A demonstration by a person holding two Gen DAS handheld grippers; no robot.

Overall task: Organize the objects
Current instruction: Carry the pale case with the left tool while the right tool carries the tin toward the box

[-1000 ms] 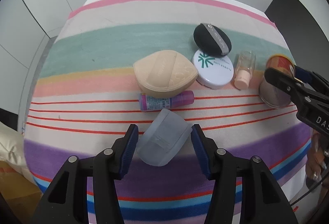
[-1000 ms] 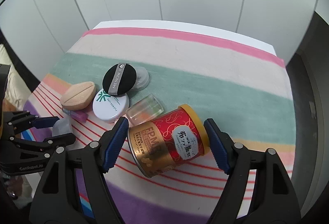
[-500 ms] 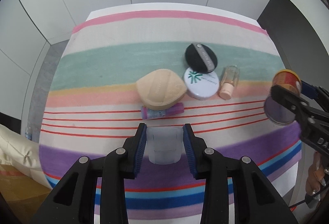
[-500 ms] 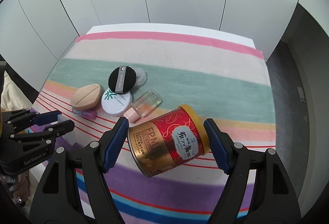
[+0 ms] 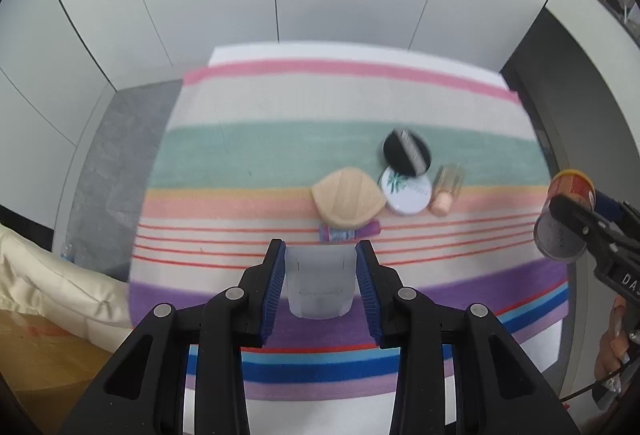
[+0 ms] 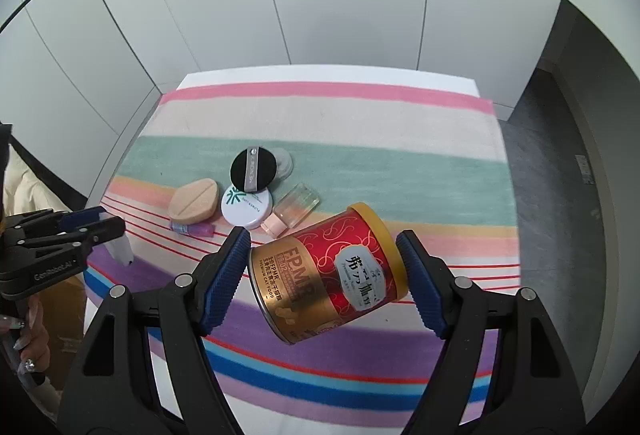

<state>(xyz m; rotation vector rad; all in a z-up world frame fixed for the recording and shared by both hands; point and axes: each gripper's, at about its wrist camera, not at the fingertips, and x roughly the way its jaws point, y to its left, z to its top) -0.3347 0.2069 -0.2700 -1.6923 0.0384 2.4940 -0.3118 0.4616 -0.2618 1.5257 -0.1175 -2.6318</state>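
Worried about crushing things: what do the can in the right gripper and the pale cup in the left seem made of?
Can: likely metal, with a glossy gold-and-red printed wall and a shiny rim. Cup: probably frosted, translucent plastic, since the stripes show faintly through it.

bright, even light; blurred fisheye edges

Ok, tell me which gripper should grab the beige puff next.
Neither is free yet. The left gripper is better placed, since the beige puff lies just beyond its translucent cap. The right gripper holds the red can farther off.
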